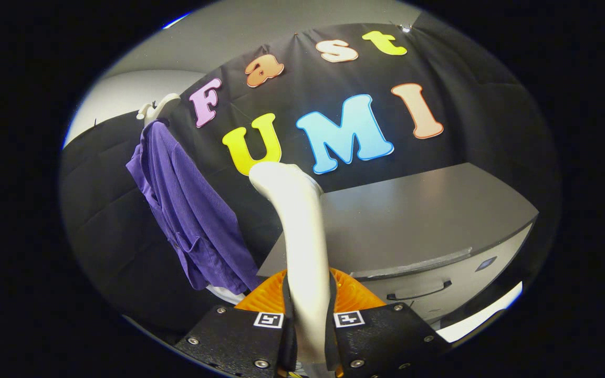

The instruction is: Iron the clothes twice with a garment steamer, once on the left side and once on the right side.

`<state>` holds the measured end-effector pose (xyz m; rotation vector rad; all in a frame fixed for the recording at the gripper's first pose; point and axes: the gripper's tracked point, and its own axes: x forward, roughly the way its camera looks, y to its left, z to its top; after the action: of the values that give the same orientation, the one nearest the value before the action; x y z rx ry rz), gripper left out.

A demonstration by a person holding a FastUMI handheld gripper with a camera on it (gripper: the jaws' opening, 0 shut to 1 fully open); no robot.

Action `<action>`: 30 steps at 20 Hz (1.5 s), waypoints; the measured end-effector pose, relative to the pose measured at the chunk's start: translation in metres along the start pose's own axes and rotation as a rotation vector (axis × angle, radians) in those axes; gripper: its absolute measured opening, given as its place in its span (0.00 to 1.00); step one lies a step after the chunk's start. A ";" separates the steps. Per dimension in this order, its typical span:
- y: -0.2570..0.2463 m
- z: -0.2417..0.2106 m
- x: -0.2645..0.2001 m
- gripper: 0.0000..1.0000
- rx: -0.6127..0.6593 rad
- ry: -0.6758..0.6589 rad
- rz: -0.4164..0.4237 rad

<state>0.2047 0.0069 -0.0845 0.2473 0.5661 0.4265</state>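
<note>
My gripper (309,310) is shut on the pale handle of the garment steamer (300,231). The handle rises upright between the fingers and curves over at its top. A purple shirt (187,210) hangs on a white hanger (156,108) against the black cloth wall, to the left of the steamer and beyond the fingers. The steamer is held clear of the shirt, with a gap between them.
A grey cabinet (413,220) with a flat top and a drawer handle (419,290) stands just behind and right of the steamer. A pale floor strip (481,317) shows below the cabinet. A white wall (134,89) shows above the black cloth.
</note>
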 end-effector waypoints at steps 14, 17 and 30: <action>0.204 -0.034 -0.062 0.21 -0.147 -0.235 -0.225; 0.234 -0.023 -0.051 0.20 -0.195 -0.279 -0.253; 0.324 0.038 0.016 0.20 -0.295 -0.421 -0.327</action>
<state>0.1347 0.2969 0.0492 -0.0422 0.1204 0.1279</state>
